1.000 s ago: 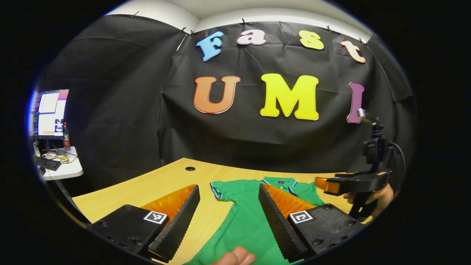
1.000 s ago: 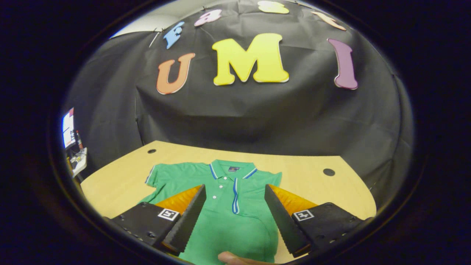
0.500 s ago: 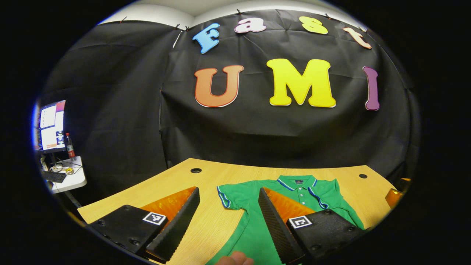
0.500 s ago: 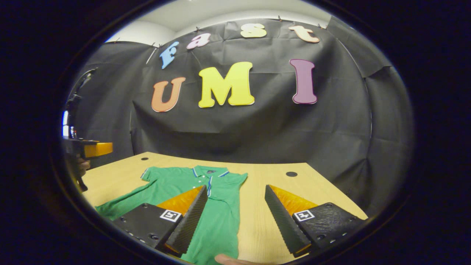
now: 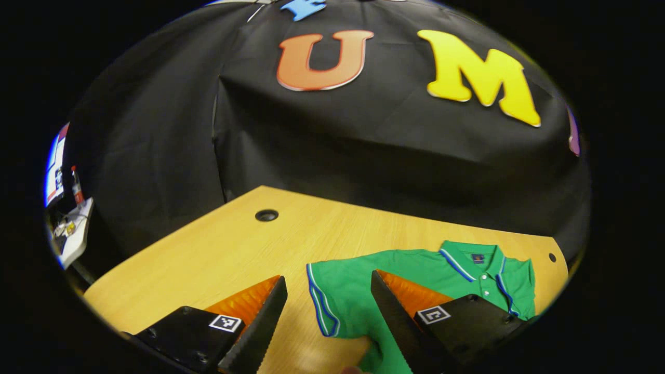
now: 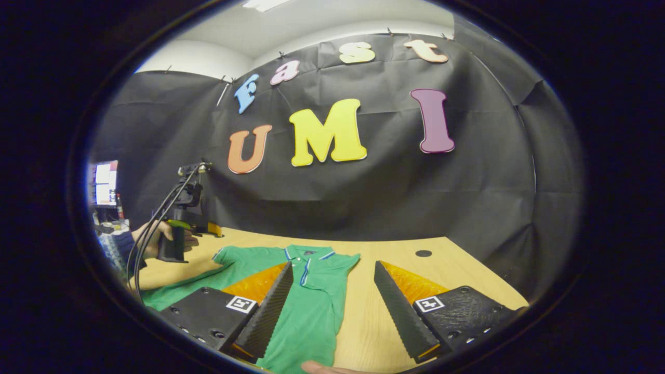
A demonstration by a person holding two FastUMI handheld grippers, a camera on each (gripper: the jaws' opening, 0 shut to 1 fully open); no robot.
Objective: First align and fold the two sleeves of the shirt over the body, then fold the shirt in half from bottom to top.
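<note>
Wooden bench (image 5: 218, 249) under black cloth wall, green polo shirt (image 6: 311, 311) lying flat, collar toward the far edge.
Left gripper (image 5: 324, 324) gapes over the shirt's sleeve (image 5: 332, 291); right gripper (image 6: 332, 306) gapes above the shirt's right edge, empty.

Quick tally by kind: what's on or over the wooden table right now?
Green polo shirt: 1
Two-finger grippers: 2 (left gripper, right gripper)
Round cable holes in the wooden table: 2 (hole, hole)
Total: 5
</note>
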